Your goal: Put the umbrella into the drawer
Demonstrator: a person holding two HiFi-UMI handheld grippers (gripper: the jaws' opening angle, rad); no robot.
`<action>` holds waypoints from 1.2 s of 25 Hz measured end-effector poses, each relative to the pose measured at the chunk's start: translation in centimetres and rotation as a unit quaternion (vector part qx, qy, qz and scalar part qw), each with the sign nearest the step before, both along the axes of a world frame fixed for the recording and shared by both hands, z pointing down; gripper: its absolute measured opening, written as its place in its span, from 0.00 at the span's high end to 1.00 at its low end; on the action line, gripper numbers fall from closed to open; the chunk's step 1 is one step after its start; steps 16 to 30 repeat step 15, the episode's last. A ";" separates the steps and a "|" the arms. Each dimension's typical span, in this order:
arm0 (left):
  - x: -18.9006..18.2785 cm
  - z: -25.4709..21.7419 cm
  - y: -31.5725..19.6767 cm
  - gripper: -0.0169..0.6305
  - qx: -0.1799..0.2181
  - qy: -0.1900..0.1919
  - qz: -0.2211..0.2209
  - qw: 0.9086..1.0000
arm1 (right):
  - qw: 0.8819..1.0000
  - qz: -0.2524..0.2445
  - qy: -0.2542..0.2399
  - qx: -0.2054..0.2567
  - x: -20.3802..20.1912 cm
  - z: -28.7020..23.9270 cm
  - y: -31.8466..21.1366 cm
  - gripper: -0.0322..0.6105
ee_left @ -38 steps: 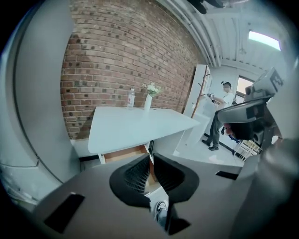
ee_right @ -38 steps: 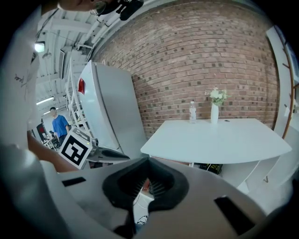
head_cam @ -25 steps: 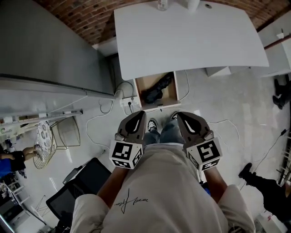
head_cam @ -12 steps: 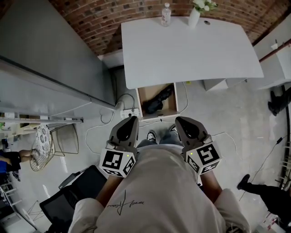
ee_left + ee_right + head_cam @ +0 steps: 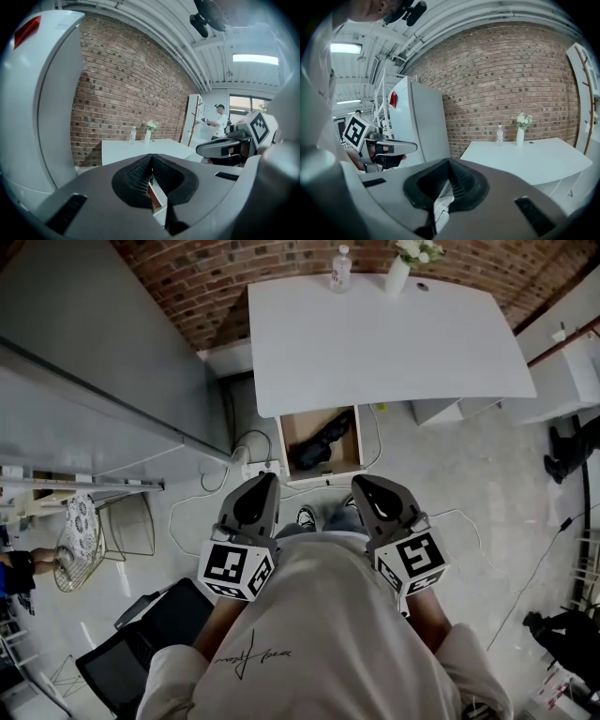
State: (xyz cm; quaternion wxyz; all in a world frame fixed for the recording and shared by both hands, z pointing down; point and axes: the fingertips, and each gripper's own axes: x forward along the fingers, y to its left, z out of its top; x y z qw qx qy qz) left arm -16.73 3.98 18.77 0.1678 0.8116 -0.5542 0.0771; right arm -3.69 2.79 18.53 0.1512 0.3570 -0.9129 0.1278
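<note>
The black folded umbrella (image 5: 320,442) lies inside the open wooden drawer (image 5: 292,427), which sticks out from under the white table (image 5: 394,343). Both grippers hang in front of my chest, short of the drawer and apart from it. My left gripper (image 5: 267,478) is shut with nothing in it, and its jaws meet at the tip (image 5: 151,157). My right gripper (image 5: 360,482) is likewise shut and empty, with its pads together (image 5: 449,162). Each gripper view shows the other gripper off to the side: right (image 5: 226,147), left (image 5: 388,148).
A water bottle (image 5: 339,269) and a vase of flowers (image 5: 401,268) stand at the table's far edge by the brick wall. A tall grey cabinet (image 5: 84,362) stands at the left. Cables (image 5: 225,470) run over the floor beside the drawer. A dark chair (image 5: 150,634) sits lower left.
Both grippers rose and drew back a little from the drawer. The view tilted up, bringing the bottle and vase into sight. The umbrella stayed in the drawer.
</note>
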 end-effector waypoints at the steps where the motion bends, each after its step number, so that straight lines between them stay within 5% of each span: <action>1: 0.1 0.1 0.1 0.95 -0.001 -0.002 0.004 1.000 | 1.000 -0.003 -0.002 0.000 -0.2 0.0 0.2 0.93; 30: 0.4 0.7 0.2 0.95 -0.012 -0.013 0.026 1.000 | 1.000 -0.021 -0.004 0.003 -1.6 -0.1 0.4 0.93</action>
